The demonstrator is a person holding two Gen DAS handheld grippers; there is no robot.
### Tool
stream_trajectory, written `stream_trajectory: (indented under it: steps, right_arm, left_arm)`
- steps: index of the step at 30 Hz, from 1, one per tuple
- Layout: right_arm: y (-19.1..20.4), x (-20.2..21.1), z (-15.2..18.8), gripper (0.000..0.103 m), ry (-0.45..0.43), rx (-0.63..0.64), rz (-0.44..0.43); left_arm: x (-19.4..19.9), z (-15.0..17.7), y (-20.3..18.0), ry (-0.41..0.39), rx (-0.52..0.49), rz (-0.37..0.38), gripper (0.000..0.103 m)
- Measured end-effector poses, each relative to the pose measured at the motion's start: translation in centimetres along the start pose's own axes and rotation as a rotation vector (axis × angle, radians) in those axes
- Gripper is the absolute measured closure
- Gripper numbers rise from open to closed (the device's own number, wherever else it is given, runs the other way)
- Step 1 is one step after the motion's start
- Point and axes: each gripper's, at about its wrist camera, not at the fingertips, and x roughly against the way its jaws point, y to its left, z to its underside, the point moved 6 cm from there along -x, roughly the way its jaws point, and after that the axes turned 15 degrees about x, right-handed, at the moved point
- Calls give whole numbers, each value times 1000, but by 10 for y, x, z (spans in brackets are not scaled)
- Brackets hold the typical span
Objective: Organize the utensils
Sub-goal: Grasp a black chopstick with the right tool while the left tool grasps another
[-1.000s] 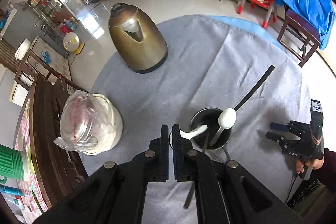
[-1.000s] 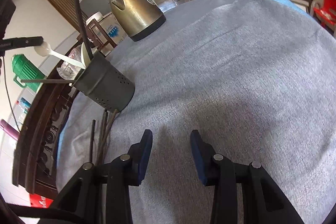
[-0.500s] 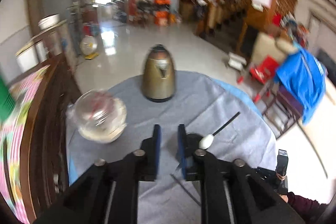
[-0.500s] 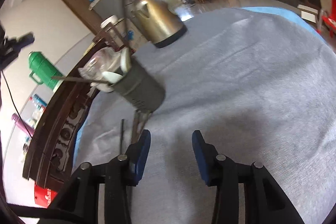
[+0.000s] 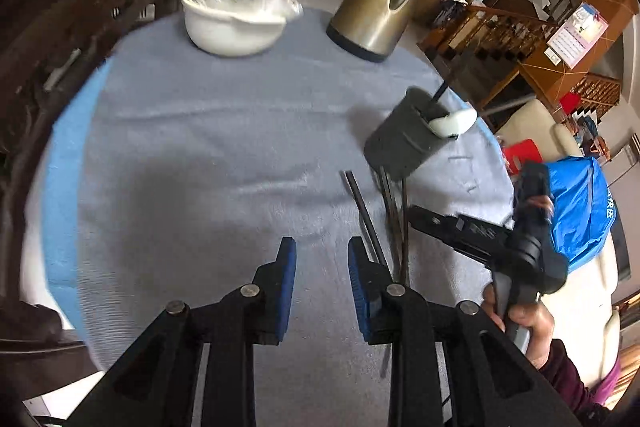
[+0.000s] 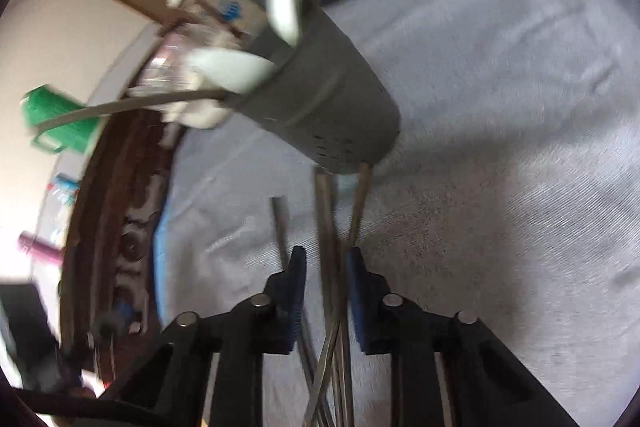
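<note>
A dark grey utensil holder (image 6: 328,99) stands on the grey cloth with white spoons (image 6: 236,71) and a black-handled tool in it. Several thin metal chopsticks (image 6: 329,223) lie on the cloth in front of it. My right gripper (image 6: 326,261) straddles them; its jaws are closing, a little gap still showing each side of the sticks. In the left wrist view the holder (image 5: 404,143) and chopsticks (image 5: 394,215) lie to the right, beside the hand-held right gripper (image 5: 436,223). My left gripper (image 5: 322,269) hovers low over bare cloth, its jaws opening slightly with nothing between them.
A brass-coloured kettle (image 5: 372,15) and a white bowl holding a plastic bag (image 5: 232,23) stand at the far side of the round table. A dark wooden sideboard (image 5: 60,7) runs along the left. A green flask (image 6: 60,119) stands beyond the table.
The left gripper left the holder, rolled and dropped toward the cloth, and its shut jaws parted. The right gripper moved forward over the chopsticks by the holder, and its jaws narrowed.
</note>
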Motion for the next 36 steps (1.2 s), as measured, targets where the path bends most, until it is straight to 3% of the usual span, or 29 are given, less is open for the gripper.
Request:
stream_trajectory:
  steps: [4,11,18,26,31,32,34,36]
  right_arm:
    - [-12,-14,3,91,3,-122,31]
    - [-6,-15,1,97,13,-8,167]
    - [-38,17,11,98,-4,43,253]
    - [-68,26,2,95,89,2,178]
    - [-67,14,-22,94,135,31,228]
    - [-64,12,-25,94,135,58,252]
    - [-55,6,-14,95,133,127,296]
    - [-49,4,-14,96,143,185,332]
  left_arm:
    - [-11,-5,-6,2,-5,24,76]
    - [-44,-16,-22,33,5,19,77]
    - [-92,-20,-45,80,-28,-49,76]
    - [-136,-22,-50,151,-54,-133,76]
    - [-144,-25,-46,156,-40,-128,76]
    - [-144,-24,-47,153,-45,-128,77]
    - [-147,-22,-49,151,-74,-137,91]
    - [-149,-20,-53,143,-90,-135,93]
